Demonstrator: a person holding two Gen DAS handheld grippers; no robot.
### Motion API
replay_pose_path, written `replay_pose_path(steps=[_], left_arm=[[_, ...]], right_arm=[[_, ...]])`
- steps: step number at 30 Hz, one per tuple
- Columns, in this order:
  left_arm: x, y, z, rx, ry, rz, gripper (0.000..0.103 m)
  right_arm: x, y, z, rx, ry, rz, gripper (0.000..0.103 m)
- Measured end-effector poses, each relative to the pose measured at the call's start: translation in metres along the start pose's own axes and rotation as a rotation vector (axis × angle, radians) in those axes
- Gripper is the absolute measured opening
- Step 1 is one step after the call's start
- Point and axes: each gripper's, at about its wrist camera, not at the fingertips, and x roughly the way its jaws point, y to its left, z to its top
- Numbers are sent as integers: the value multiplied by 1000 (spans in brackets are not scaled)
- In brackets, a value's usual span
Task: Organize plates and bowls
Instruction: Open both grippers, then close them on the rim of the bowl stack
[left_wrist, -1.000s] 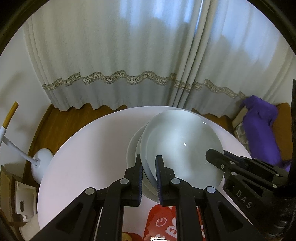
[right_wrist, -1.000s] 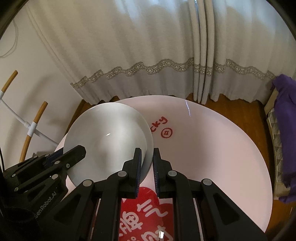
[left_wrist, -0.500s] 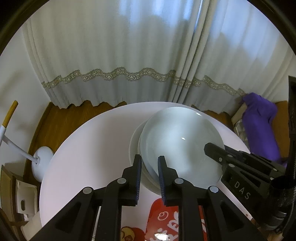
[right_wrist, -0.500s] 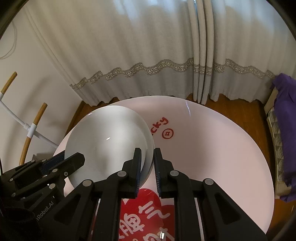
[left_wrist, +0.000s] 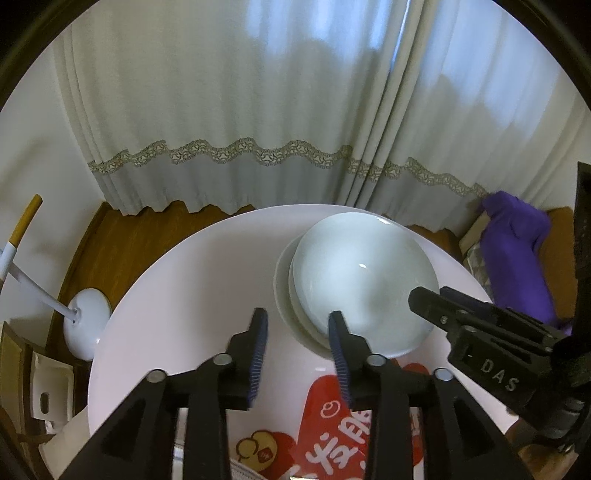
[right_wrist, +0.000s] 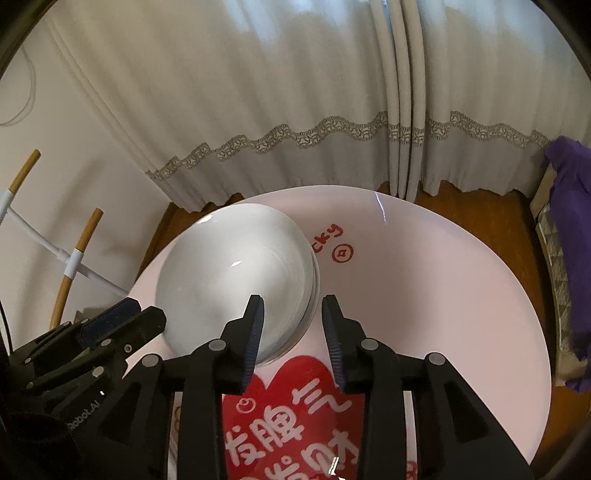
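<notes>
i count one stack of white plates, at least three rims showing at its left edge, on one round bench. i see two tools, left tool and right tool.

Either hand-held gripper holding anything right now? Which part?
Nothing is held. The left hand-held gripper and right hand-held gripper are both open, either side of the top plate, which rests on the stack.
</notes>
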Motion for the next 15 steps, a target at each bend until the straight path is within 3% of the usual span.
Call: replay_pose_path(steps=[1,4,8,15], left_arm=[[-4,1,-1,-2,-5,-2,41],[-17,4,-5,-6,-15,-6,53],[-35,9,-8,-15,-31,-14,64],[-46,27,-9,-64,-6,-70,65]], right_arm=[[-4,1,0,-3,2,-11,45],[-16,6,-1,-19,-14,-15,55],[-28,9,-1,-29,-27,-17,55],[-33,13,1,-45,-32,-44,56]])
